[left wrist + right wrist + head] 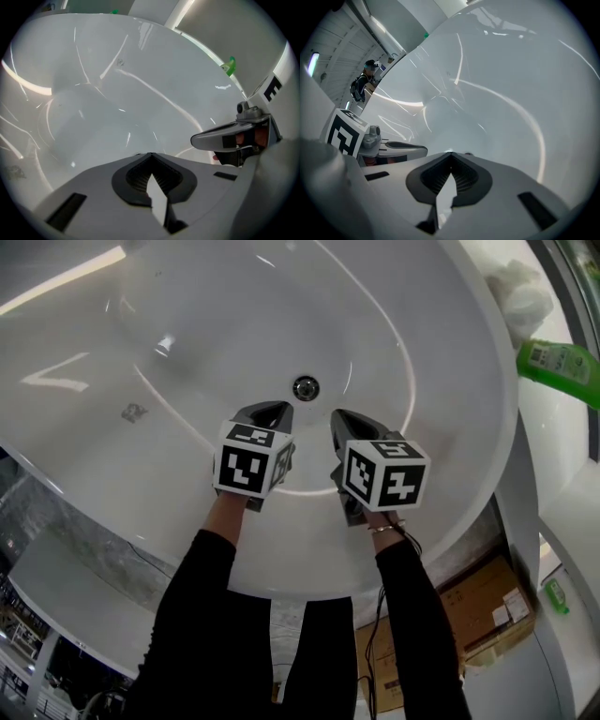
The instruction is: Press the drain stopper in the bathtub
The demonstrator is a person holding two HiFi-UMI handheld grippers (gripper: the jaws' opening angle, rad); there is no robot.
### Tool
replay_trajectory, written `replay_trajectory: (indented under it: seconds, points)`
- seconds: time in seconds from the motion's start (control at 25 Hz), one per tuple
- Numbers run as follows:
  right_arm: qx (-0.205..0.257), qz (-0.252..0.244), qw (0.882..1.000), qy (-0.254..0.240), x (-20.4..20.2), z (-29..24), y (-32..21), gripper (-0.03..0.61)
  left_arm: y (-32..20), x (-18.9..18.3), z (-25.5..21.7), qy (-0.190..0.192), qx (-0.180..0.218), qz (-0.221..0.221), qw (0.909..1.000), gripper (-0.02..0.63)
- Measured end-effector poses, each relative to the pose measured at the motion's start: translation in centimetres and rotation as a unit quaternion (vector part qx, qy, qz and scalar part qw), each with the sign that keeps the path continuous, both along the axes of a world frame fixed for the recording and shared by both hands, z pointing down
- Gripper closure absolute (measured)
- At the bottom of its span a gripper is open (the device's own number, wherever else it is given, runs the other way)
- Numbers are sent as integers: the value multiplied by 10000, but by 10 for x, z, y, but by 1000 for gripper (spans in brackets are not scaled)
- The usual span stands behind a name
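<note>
The round chrome drain stopper (306,387) sits in the floor of the white bathtub (441,352). Both grippers hover side by side just on the near side of it, tips apart from it. My left gripper (279,409) is shut with nothing in it, a little to the stopper's lower left. My right gripper (338,416) is shut and empty too, to its lower right. In the left gripper view the shut jaws (150,154) point over bare tub floor, with the right gripper (225,138) alongside. The right gripper view shows its shut tip (450,153) and the left gripper (401,149). Neither gripper view shows the stopper.
A chrome overflow knob (164,345) is on the tub's far wall. A green bottle (558,362) and a white cloth (520,292) lie on the ledge at right. A cardboard box (478,606) stands on the floor below the rim. A person (363,84) stands far off.
</note>
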State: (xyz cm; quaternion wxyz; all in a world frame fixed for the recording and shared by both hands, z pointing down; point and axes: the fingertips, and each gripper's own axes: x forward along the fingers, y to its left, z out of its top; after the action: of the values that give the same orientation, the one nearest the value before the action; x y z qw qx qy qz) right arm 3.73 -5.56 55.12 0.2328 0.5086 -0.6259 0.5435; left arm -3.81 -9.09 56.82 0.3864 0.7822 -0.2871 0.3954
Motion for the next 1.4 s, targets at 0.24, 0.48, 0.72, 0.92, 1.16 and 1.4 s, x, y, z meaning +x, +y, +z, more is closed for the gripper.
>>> replay_trajectory:
  seconds: [0.24,0.48,0.72,0.92,1.16,1.4]
  points:
    - [48,-116,9999,56,-2,-17,6,577,2,-1,-21,15,61,-7,10000,607]
    - [91,-130,9998,72,-4,-35,12,577,4,-3,-46,94,152,3,9998,607]
    - [175,-129,9997,98,-4,-47,17,577,5,-9,-63,153,263,-3,9995,607]
    - [229,-163,9995,105,-2,-56,21,577,9,-11,-75,212,269,1,9994,607]
    - [289,-189,9993,118,-2,-63,26,577,17,-12,-85,290,289,-6,9992,607]
    - [346,-281,9989,140,-3,-69,31,577,22,-17,-92,322,292,-13,9991,607]
